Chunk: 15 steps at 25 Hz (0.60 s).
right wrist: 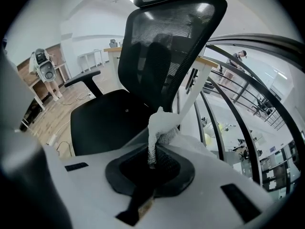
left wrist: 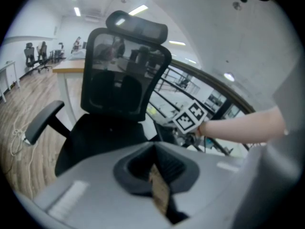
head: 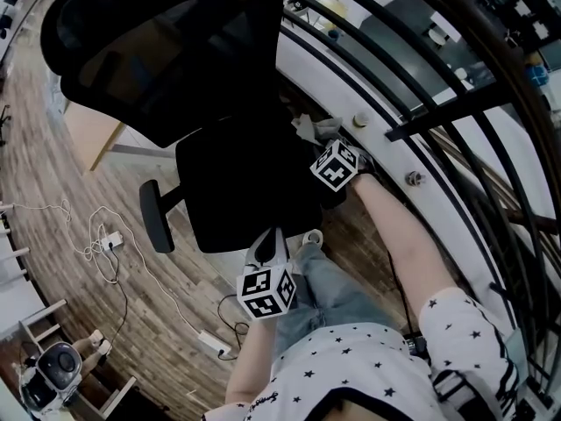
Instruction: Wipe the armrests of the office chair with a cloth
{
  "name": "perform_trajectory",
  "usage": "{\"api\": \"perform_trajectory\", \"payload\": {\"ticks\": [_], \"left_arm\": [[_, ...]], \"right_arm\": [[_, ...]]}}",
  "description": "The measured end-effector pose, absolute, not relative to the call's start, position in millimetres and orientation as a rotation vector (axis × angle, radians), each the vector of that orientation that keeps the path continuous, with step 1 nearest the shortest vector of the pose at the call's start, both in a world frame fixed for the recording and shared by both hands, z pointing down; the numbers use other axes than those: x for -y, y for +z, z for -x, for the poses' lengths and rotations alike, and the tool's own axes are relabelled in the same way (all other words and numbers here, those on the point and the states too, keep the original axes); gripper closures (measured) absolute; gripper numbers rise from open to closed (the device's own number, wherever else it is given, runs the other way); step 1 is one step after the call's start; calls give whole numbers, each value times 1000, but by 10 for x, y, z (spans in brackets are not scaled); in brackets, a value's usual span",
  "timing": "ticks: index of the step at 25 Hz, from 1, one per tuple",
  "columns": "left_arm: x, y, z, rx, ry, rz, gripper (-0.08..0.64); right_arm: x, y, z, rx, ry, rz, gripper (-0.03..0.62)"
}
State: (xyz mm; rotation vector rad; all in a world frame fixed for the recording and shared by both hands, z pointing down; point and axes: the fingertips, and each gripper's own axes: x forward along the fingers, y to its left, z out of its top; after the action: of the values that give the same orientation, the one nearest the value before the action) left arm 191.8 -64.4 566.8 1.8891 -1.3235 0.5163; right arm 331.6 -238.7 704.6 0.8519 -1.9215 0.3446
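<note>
The black office chair (head: 237,182) stands in front of me, its mesh back (right wrist: 167,46) upright. Its left armrest (head: 156,216) juts out over the floor and shows bare in the left gripper view too, armrest (left wrist: 43,120). My right gripper (head: 326,146) is at the seat's right side, shut on a crumpled white cloth (right wrist: 159,128), cloth (head: 314,128). The right armrest is hidden behind cloth and gripper. My left gripper (head: 266,242) hovers at the seat's front edge, its jaws together with nothing between them, seat (left wrist: 102,137) just beyond.
A curved black railing (head: 421,121) runs close along the chair's right. White cables and a power strip (head: 213,344) lie on the wooden floor at the left. A wooden desk (head: 92,130) stands behind the chair. My jeans-clad leg (head: 329,288) is below the seat.
</note>
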Motion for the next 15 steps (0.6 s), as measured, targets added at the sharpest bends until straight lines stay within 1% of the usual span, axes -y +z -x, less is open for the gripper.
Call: {"api": "perform_trajectory", "payload": {"ticks": [15], "left_arm": [[601, 5549, -1960, 1306, 500, -1935, 555]], "right_arm": [[2001, 7042, -3308, 1920, 412, -792, 565]]}}
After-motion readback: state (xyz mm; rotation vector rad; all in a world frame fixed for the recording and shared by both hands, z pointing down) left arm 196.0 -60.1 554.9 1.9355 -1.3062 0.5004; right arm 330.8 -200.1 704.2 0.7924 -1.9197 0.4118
